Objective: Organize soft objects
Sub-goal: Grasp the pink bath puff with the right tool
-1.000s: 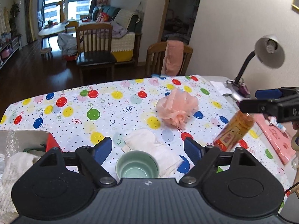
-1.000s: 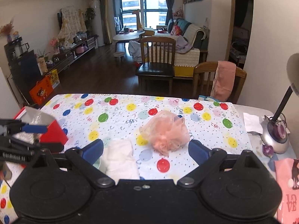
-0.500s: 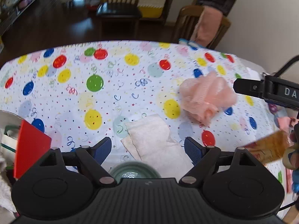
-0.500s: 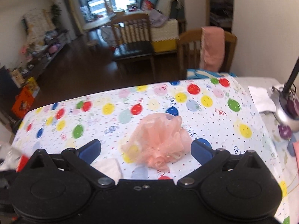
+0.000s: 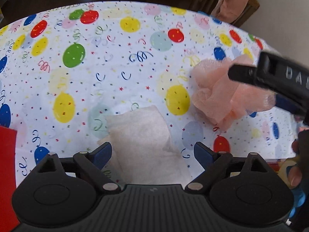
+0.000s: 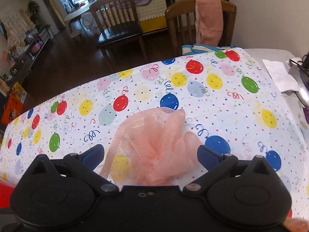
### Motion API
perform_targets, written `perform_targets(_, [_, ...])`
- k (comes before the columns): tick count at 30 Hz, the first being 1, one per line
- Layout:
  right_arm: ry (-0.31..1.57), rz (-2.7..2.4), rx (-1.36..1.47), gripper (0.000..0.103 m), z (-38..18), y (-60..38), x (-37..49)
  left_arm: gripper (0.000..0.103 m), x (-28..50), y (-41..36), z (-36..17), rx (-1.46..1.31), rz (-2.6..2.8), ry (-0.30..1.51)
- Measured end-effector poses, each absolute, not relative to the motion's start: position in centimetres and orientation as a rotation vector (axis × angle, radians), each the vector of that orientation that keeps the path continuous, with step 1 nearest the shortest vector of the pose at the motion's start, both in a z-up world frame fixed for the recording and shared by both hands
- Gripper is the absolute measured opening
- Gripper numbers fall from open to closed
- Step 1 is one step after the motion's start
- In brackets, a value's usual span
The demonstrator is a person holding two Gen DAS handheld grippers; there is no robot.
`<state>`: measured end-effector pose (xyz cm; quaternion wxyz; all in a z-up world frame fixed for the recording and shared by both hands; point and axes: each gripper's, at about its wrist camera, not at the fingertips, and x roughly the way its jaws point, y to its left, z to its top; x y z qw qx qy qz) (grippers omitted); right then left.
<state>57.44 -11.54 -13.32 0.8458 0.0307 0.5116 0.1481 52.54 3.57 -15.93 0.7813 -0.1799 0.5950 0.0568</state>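
Observation:
A folded white cloth (image 5: 144,137) lies on the balloon-print tablecloth (image 5: 115,61). My left gripper (image 5: 152,152) is open, its blue fingertips on either side of the cloth's near part. A pink mesh bath pouf (image 6: 152,145) lies to the right of the cloth and also shows in the left wrist view (image 5: 218,92). My right gripper (image 6: 150,154) is open, with the pouf between its fingertips. In the left wrist view one black right finger (image 5: 251,73) reaches over the pouf.
A red box edge (image 5: 6,174) stands at the left of the table. A white paper (image 6: 280,73) and a lamp base (image 6: 301,85) sit at the far right. Two wooden chairs (image 6: 200,25) stand beyond the table, one draped with a pink towel (image 6: 209,17).
Both grippers have tilted down and moved forward over the table. The left has closed in on the white cloth, the right on the pink pouf. The green cup has dropped out of view.

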Motion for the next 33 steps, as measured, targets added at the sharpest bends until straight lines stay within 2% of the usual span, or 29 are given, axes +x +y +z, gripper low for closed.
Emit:
perform_targets(13, [1.121, 0.313, 0.041, 0.102, -16.6, -10.6, 59.0, 0.092, 53.9, 1.5, -20.1, -0.286, 0.166, 1.337])
perform_targets(21, [1.109, 0.327, -0.011, 0.090, -17.2, -10.2, 58.9, 0.090, 53.9, 1.7, -20.6, -0.290, 0.197, 1.326])
perform_targets(24, [1.109, 0.325, -0.009, 0.084, -17.4, -10.3, 58.9, 0.081, 53.7, 1.9, -20.5, -0.293, 0.206, 1.312])
perform_targets(29, [1.101, 0.330, -0.014, 0.073, -17.3, -10.1, 58.6, 0.050, 53.5, 1.8, -19.9, -0.258, 0.213, 1.282])
perform_targets(32, [1.094, 0.331, -0.030, 0.067, -17.2, -9.9, 58.4, 0.035, 53.2, 1.8, -19.6, -0.261, 0.201, 1.265])
perform_targets(33, [1.094, 0.330, -0.032, 0.065, -17.2, -9.9, 58.3, 0.033, 53.1, 1.7, -19.6, -0.255, 0.198, 1.262])
